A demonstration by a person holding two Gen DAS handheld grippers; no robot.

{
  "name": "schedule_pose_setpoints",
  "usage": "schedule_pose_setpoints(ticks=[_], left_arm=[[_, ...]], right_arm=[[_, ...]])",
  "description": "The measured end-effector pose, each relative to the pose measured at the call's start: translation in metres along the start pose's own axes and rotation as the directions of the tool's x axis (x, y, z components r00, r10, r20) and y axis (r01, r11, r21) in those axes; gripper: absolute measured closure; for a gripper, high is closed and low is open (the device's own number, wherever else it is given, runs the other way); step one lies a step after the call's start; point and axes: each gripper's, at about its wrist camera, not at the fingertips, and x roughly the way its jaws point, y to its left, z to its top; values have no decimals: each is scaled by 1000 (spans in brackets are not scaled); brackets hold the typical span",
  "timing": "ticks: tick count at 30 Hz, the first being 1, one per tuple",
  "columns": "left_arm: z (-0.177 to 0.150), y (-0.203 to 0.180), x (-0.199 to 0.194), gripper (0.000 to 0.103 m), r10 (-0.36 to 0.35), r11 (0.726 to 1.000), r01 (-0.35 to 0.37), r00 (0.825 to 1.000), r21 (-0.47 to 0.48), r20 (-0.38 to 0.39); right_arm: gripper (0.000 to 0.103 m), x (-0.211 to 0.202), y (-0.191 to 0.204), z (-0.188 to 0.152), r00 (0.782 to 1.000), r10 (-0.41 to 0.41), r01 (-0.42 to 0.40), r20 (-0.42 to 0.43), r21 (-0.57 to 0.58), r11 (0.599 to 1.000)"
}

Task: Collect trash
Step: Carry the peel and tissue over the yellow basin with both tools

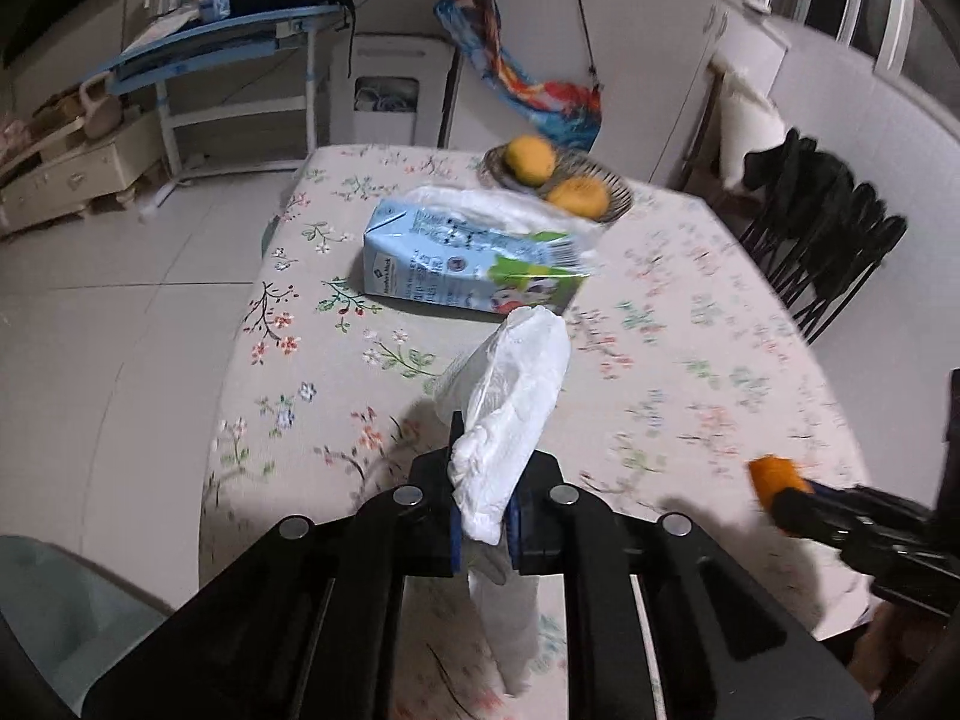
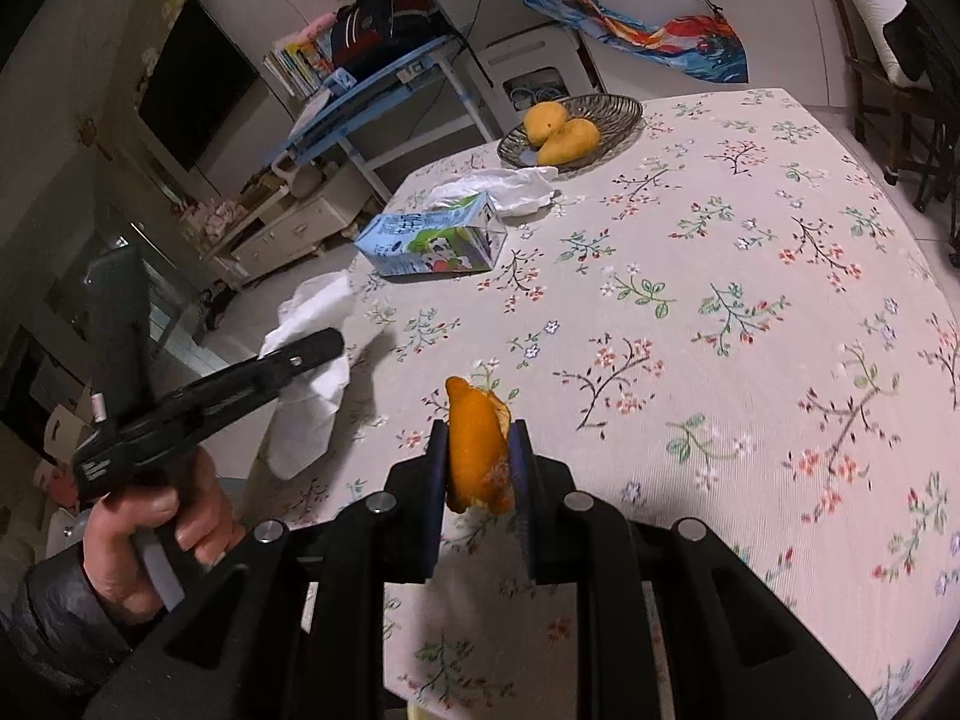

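Two grippers are both up over the floral table: the left gripper is clamped on a white tissue, the right gripper is pinching an orange peel. Only the right wrist view shows the bare left hand wrapped around its handle. The peel's long axis runs forward along the fingers; the tissue looks limp, I think. The milk carton lies flat on the table near the fruit basket.

White crumpled tissue hanging pinched, lower centre of left view; orange peel standing clamped, lower centre of right view; blue milk carton lying sideways mid-frame, second tissue lying behind it
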Motion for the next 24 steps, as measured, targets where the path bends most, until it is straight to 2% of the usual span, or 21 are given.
schedule_pose_setpoints(ticks=[4,9,24], left_arm=[[-16,-7,-24,92,-18,1000,19,999,-13,31],[-32,-13,-47,92,-4,1000,5,998,-8,66],[-63,-30,-82,92,14,999,-18,993,30,119]], right_arm=[[82,-8,6,-9,1000,13,-13,14,-5,1000],[82,-16,12,-24,999,28,-28,21,-11,1000],[82,-30,25,-50,997,63,-63,33,-24,998]])
